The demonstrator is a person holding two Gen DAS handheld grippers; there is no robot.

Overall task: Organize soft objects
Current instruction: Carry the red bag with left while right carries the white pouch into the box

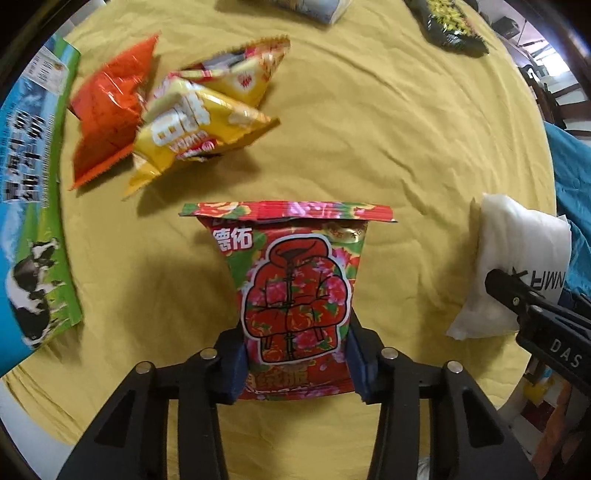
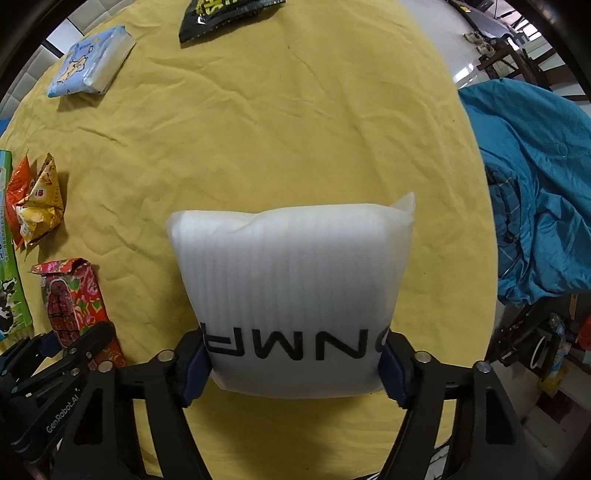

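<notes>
A soft red floral packet (image 1: 295,295), printed with a red padded jacket covered in pink flowers and white Chinese characters, has a flat crimped seal along its far edge. The left gripper (image 1: 295,365) clamps its near end between two blue pads, above a wrinkled yellow cloth (image 1: 369,129).

To its right, a puffy white foam pouch (image 2: 291,295) with faint vertical ribs and black letters seen upside down is pinched at its near end by the right gripper (image 2: 295,365).

Beyond the floral packet to the left, a yellow snack bag (image 1: 195,125) lies over an orange snack bag (image 1: 107,110), beside a blue-and-green carton (image 1: 29,229) showing a cow. At the cloth's far side sit a pale blue tissue pack (image 2: 92,62) and a black-and-yellow bag (image 2: 218,14). A crumpled blue fabric (image 2: 535,206) lies off the right edge.
</notes>
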